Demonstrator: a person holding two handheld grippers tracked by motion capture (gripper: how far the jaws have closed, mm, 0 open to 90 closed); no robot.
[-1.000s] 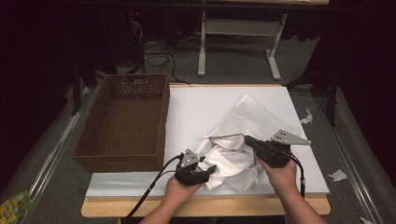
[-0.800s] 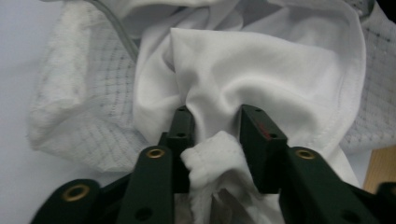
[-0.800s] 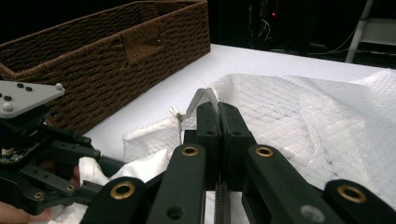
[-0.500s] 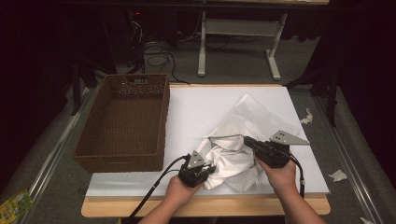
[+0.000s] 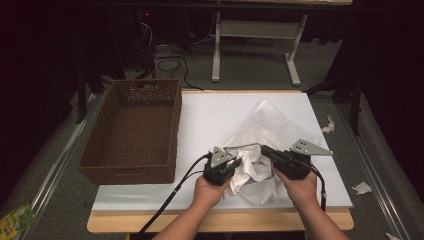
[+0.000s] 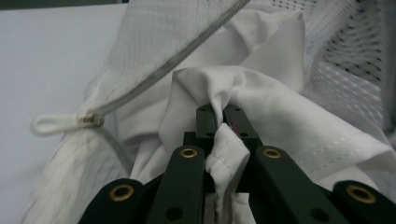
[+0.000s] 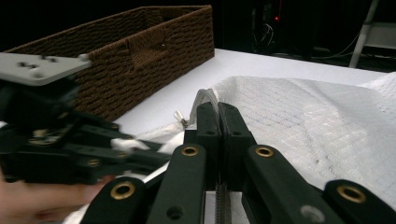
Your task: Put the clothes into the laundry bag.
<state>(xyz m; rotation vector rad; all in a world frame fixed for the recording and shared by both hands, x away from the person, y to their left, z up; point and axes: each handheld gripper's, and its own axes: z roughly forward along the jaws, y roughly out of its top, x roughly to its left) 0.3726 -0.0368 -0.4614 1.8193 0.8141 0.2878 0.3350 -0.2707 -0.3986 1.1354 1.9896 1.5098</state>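
A white mesh bag [image 5: 277,127] lies crumpled on the white table top [image 5: 215,115], with a white cloth [image 5: 250,172] bunched at its mouth. My left gripper [image 5: 239,163] is shut on a fold of that cloth [image 6: 280,107], which is pinched between its tips [image 6: 219,112]. The bag's grey drawstring cord [image 6: 187,51] runs across above it. My right gripper [image 5: 265,150] comes in from the right, shut on the edge of the mesh bag [image 7: 317,116] at its tips [image 7: 217,109]. The two grippers face each other, a short way apart.
An empty brown wicker basket [image 5: 135,130] stands at the table's left. White paper scraps [image 5: 362,187] lie on the grey surface to the right. A green packet [image 5: 15,222] lies at the bottom left. The wooden front edge [image 5: 150,222] runs just before the hands.
My left gripper has shifted right and a little up, drawing the white cloth with it. The right gripper has stayed where it was on the bag's edge.
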